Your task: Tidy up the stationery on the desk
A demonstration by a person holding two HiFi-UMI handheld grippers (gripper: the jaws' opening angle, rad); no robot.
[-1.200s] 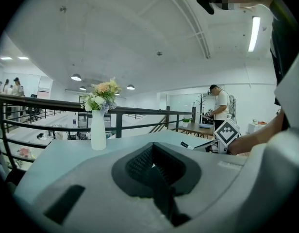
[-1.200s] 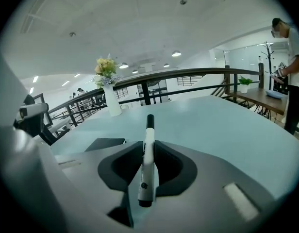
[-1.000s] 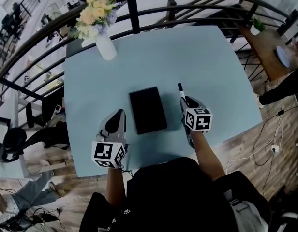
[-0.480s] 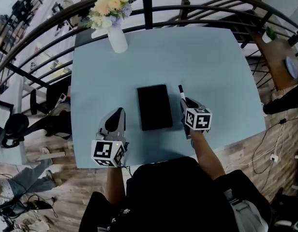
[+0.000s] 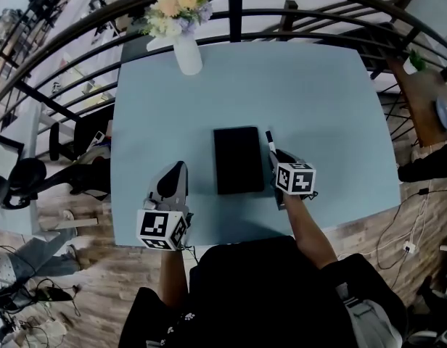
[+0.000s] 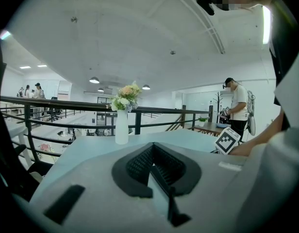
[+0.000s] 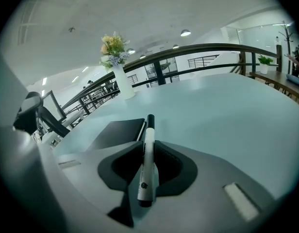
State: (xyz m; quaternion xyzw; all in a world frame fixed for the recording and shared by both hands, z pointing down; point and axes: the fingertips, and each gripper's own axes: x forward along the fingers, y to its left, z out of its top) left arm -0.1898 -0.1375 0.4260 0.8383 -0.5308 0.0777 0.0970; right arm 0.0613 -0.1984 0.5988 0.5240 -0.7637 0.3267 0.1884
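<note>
Grips marker [image 7: 148, 159] in right gripper [image 5: 276, 156], now drawn nearer notebook [image 5: 239, 160] just ahead-left | keeps left gripper [image 5: 178, 170] closed, empty, notebook off its right | suggests laying marker beside notebook on desk [image 5: 318, 100] next

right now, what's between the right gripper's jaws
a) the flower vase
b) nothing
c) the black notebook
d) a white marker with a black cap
d: in the right gripper view, the right gripper has its jaws closed on a white marker, whose black cap points toward the black notebook lying on the table.
</note>
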